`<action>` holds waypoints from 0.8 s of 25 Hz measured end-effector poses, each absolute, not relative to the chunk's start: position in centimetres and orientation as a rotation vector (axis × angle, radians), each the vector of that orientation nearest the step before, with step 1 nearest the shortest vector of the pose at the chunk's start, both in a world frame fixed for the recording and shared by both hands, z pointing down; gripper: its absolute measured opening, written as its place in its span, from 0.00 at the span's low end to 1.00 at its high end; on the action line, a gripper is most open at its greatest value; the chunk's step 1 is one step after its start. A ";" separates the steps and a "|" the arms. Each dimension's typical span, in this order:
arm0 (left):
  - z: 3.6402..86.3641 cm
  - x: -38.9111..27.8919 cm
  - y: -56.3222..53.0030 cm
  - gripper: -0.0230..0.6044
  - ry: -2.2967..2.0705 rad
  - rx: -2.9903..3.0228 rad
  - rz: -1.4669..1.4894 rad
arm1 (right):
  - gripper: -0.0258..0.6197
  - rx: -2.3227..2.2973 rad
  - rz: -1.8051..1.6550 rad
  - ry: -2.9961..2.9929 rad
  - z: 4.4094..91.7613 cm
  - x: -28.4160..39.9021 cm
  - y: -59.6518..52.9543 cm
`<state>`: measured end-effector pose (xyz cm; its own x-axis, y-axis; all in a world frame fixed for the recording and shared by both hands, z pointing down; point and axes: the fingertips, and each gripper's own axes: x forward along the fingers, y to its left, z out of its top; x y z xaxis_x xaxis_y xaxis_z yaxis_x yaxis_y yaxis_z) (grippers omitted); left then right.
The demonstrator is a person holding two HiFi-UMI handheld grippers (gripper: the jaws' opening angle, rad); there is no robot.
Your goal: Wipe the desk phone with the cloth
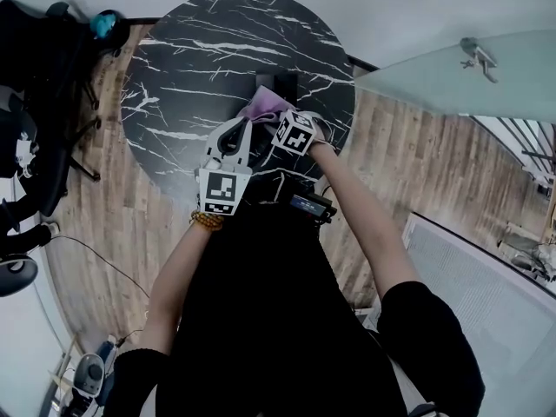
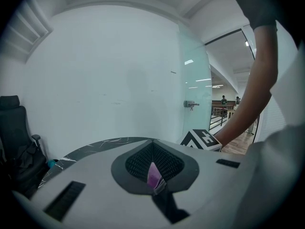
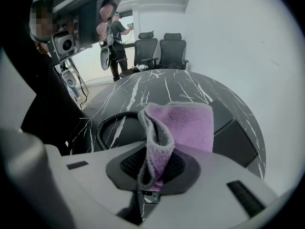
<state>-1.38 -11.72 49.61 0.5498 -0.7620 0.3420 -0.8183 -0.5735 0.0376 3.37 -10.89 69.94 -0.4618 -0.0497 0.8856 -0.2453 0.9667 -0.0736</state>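
Right gripper: pinched on a fold of the cloth, draped over the desk phone on the table. Left gripper: nipped on a cloth corner. Likely to tug the cloth loose if pulled apart, or to snag the coiled cord.

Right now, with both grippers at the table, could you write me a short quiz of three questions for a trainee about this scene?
1. True or false: the right gripper is shut on the purple cloth.
2. What shows between the jaws of the left gripper? A) nothing B) a bit of purple cloth C) a pen
3. Fill in: the black veined table is ___ in shape.
Key: 1 true; 2 B; 3 round.
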 end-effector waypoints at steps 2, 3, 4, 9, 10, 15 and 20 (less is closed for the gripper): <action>49.7 -1.5 -11.6 0.06 -1.336 2.591 0.433 | 0.14 0.212 0.232 -2.045 69.9 3.3 -10.9; 49.8 -1.5 -11.6 0.06 -1.335 2.590 0.434 | 0.14 0.213 0.231 -2.046 69.9 3.3 -10.9; 49.8 -1.5 -11.5 0.06 -1.336 2.590 0.434 | 0.14 0.214 0.230 -2.047 69.9 3.3 -10.9; 49.8 -1.4 -11.2 0.06 -1.338 2.595 0.418 | 0.14 0.226 0.226 -2.046 70.0 3.4 -10.8; 49.8 -1.4 -11.1 0.06 -1.337 2.598 0.416 | 0.14 0.230 0.228 -2.043 70.1 3.4 -10.7; 50.1 -2.0 -10.3 0.06 -1.341 2.600 0.410 | 0.14 0.234 0.240 -2.021 70.7 3.5 -9.6; 50.4 -2.1 -10.3 0.06 -1.346 2.594 0.407 | 0.14 0.232 0.243 -2.016 70.8 3.5 -9.6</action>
